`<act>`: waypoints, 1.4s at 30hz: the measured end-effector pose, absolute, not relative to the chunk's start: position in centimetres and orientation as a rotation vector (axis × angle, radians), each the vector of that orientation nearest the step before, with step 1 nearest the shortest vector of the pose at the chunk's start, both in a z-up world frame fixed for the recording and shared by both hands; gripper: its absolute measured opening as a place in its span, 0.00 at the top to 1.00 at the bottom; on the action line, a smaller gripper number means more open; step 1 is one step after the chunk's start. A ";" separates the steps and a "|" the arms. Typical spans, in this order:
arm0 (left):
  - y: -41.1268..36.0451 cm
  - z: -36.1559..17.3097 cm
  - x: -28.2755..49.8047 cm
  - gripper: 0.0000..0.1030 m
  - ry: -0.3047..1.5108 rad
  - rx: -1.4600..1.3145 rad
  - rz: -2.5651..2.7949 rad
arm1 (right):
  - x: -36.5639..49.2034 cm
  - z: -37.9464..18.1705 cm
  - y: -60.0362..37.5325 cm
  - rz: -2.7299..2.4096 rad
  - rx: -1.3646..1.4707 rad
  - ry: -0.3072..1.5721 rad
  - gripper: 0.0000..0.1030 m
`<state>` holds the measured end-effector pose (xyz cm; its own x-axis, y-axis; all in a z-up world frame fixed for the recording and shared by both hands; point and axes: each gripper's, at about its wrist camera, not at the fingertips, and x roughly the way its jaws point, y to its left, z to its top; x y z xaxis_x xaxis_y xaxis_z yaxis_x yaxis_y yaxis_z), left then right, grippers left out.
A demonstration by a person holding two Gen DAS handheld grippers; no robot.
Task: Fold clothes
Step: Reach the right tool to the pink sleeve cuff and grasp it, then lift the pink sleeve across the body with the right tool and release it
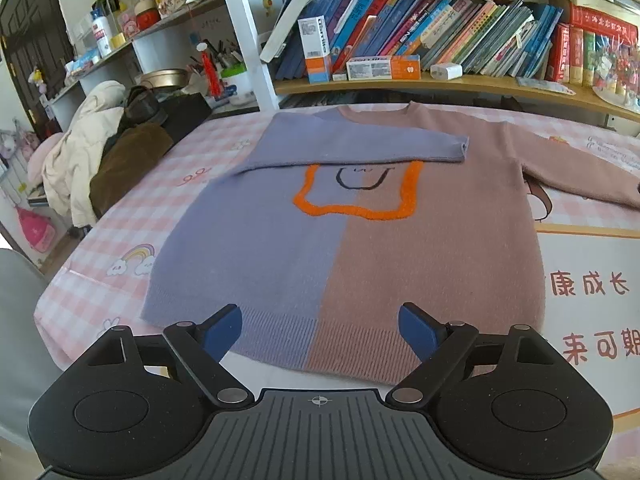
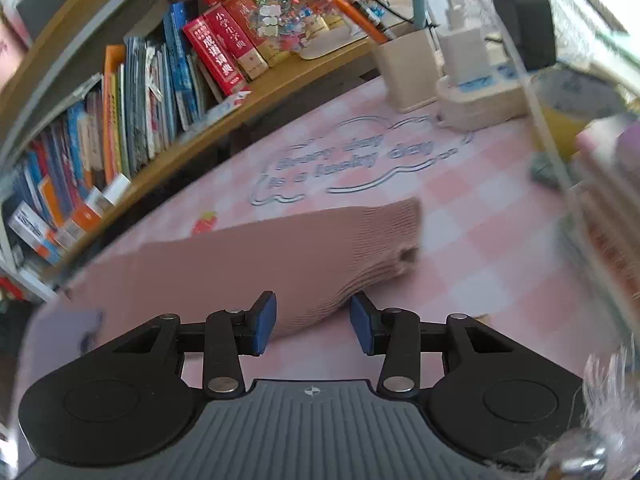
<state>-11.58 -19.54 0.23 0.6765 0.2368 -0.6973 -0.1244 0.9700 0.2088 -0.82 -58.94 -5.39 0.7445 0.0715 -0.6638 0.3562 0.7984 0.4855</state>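
Both the left gripper (image 1: 320, 330) and right gripper (image 2: 313, 326) gape empty; sweater (image 1: 360, 240) flat, bookshelf (image 1: 440, 84) behind, blurred.

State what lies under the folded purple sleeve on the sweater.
The purple sleeve lies across the sweater chest. Below it the orange outline and a black drawn curve show; their upper parts are covered.
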 end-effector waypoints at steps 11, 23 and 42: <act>-19.0 0.1 -11.5 0.14 0.812 0.130 0.225 | 0.2 -5.1 -62.3 -0.306 0.739 0.735 0.87; -18.5 0.0 -10.4 0.14 0.778 0.144 0.157 | 1.3 0.7 -59.1 -0.134 0.752 0.637 0.95; -3.4 2.3 -10.1 0.14 0.560 0.016 -0.018 | 10.2 11.1 -34.3 0.138 0.561 0.525 0.95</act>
